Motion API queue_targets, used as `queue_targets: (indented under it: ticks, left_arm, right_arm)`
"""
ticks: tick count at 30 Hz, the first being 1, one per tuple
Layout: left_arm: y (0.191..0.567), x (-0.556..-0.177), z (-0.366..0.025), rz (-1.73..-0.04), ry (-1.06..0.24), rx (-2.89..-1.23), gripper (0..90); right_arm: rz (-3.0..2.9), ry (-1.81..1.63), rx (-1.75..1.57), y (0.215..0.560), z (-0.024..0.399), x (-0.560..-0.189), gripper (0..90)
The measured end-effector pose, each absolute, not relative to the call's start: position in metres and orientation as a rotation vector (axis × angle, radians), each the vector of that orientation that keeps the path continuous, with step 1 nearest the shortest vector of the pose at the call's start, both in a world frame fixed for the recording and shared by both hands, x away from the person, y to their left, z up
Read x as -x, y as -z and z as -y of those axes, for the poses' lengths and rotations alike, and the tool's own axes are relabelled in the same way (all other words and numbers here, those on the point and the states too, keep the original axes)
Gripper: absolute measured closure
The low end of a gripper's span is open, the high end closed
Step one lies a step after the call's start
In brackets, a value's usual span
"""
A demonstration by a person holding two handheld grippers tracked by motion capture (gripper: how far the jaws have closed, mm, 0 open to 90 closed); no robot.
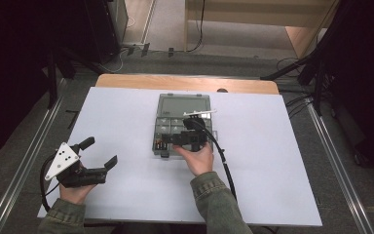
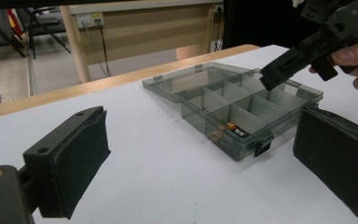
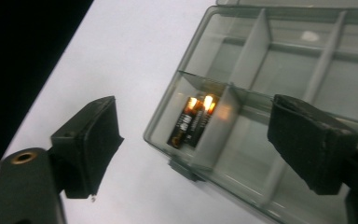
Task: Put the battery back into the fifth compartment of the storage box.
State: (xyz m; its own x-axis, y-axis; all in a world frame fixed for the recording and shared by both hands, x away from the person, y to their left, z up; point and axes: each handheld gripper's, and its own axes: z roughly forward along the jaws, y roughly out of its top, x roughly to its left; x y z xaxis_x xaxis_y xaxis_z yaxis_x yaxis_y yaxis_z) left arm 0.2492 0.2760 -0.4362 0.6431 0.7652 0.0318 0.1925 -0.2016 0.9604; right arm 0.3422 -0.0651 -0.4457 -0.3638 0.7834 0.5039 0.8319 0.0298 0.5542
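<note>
A clear grey compartment box [image 1: 184,105] lies open in the middle of the white table, its lid folded flat behind it. Two black batteries with orange ends [image 3: 191,123] lie side by side in the box's near corner compartment [image 2: 235,130]. My right gripper [image 3: 198,140] hovers just above that corner of the box [image 3: 168,100], open, with nothing between its pads. From the high view it reaches across the box's front row [image 1: 168,140]. My left gripper [image 1: 101,151] stands open and empty at the table's left, aimed toward the box [image 2: 214,100], well apart from it.
The white table top [image 1: 272,161] has bare room left, right and in front of the box. A wooden strip [image 1: 126,80] runs along the far edge. The right gripper's cable [image 1: 226,168] trails back beside the sleeve. The other compartments look empty.
</note>
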Motion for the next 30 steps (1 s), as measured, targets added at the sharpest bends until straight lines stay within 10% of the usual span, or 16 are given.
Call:
queue_targets:
  ticks: [9, 30]
  left_arm:
    - [0.437, -0.249, -0.274, -0.782, -0.640, -1.736, 3.4]
    - [0.438, -0.249, -0.272, -0.779, -0.630, -1.739, 3.4]
  right_arm:
    - [2.467, 1.136, 1.718, 0.443, 0.080, -0.330, 0.0]
    - [2.609, 1.202, 1.819, 0.448, 0.157, -0.286, 0.0]
